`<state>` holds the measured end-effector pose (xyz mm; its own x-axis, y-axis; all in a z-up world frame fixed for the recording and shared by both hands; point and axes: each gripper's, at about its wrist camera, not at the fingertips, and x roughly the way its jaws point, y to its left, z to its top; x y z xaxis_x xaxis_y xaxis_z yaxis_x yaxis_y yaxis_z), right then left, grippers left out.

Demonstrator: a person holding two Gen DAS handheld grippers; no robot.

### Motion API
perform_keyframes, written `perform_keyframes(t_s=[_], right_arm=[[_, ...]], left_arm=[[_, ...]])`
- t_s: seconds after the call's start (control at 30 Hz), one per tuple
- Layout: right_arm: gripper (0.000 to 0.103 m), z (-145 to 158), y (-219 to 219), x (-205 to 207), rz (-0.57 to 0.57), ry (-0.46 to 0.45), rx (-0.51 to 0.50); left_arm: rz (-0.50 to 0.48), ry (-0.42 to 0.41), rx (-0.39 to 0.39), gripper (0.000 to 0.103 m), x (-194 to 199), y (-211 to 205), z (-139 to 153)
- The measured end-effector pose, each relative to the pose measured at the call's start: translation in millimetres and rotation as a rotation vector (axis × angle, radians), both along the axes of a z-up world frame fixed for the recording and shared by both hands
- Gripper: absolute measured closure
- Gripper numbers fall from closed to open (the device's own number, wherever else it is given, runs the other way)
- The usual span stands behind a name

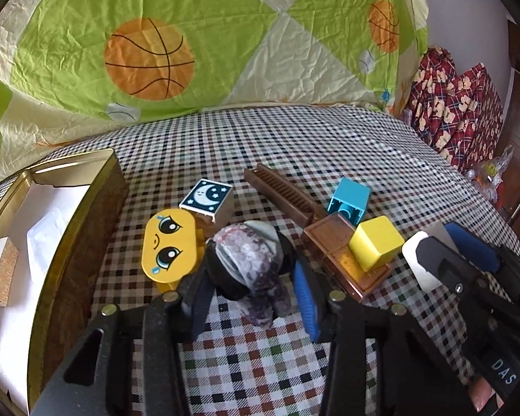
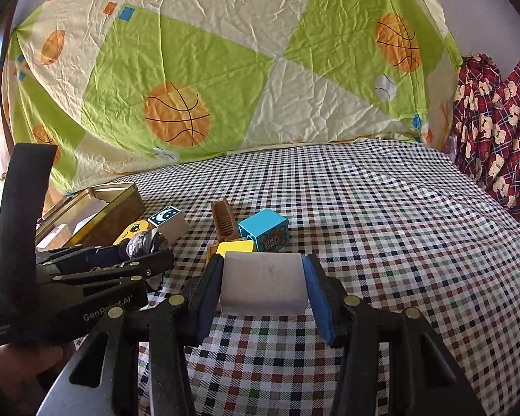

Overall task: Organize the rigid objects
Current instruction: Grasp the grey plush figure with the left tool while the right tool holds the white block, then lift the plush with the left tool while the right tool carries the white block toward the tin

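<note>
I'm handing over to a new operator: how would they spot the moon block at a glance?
Start at the open gold tin on the left of the checked cloth. Just right of it sits the yellow face block, and the moon block is right behind that. It alone has a dark blue top with a white crescent and stars.

- Right tool [image 2: 262, 286]: fingers closed against both sides of a white block [image 2: 263, 286].
- Left tool [image 2: 138, 253] at left, clamped on a mottled grey object [image 2: 143, 242].
- Checked surface [image 2: 381, 228]: blue cube [image 2: 264, 230], yellow block [image 2: 235, 246], comb [image 2: 222, 220], moon block [image 2: 168, 223], gold tin [image 2: 100, 213].
</note>
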<state>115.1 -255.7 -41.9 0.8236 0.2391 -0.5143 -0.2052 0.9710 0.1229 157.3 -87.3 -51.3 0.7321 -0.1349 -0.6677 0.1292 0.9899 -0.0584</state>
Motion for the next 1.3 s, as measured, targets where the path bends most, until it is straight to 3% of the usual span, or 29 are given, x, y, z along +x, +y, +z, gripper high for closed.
perform_keyframes(t_s=[0.1,0.13,0.53,0.93,1.3], right_arm=[[0.053,2,2,-3,-0.003,-0.02,-0.011],[0.053,2,2,-4,-0.002,-0.027,-0.014],[0.053,4,3,-7,-0.003,-0.046,-0.022],[0.053,9,2,-16,0.0,-0.106,-0.015],[0.053,11,1,-24,-0.005,-0.154,-0.007]], left_arm=[[0.003,-0.029,-0.003,0.067,-7,4,4],[-0.002,-0.034,-0.009,0.075,-8,5,4],[-0.008,-0.051,-0.047,0.077,-13,14,6],[0.04,-0.212,-0.041,0.077,-40,25,21],[0.053,-0.308,-0.016,0.077,-54,23,29]])
